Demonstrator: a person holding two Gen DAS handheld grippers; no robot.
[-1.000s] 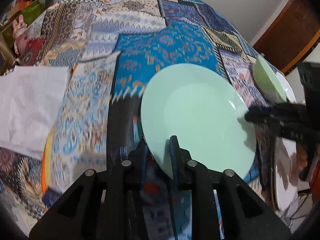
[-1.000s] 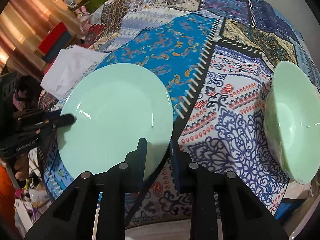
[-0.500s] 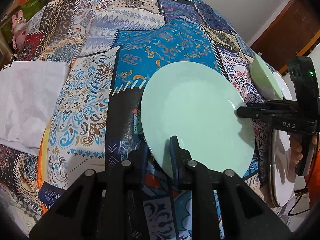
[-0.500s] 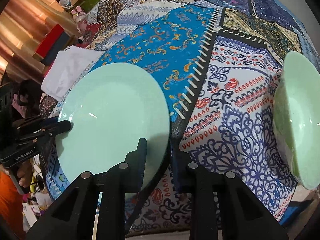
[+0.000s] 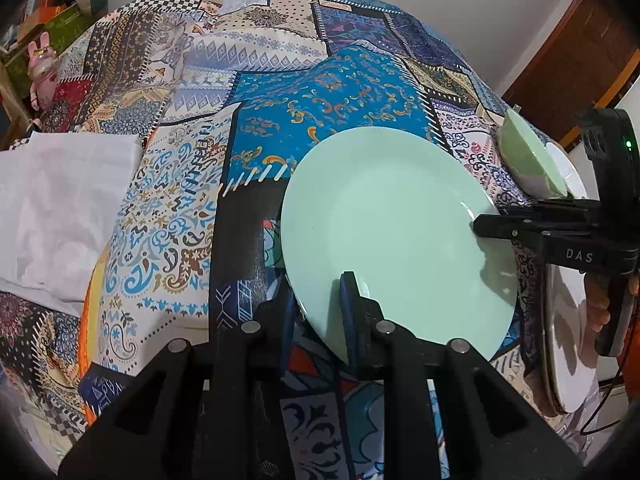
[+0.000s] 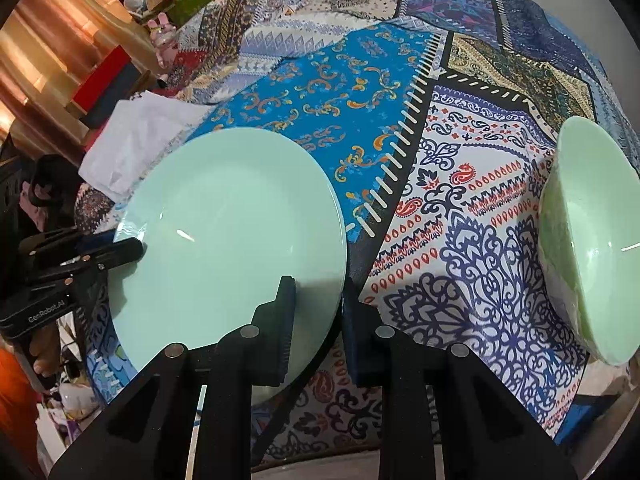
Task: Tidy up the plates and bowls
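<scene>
We had both tongs, left and right, clamped on opposite rims of the plate: stiff, glossy, breakable, likely slippery.

Your left wrist camera looks steeply down, close over the near rim of the round pale-green plate. Your right wrist camera does likewise from the plate's opposite edge. Both share that plate and the patchwork-patterned tablecloth.

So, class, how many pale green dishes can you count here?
2: a green plate pinched at its rim by both grippers, and a green bowl to its right. More may be hidden.
</scene>
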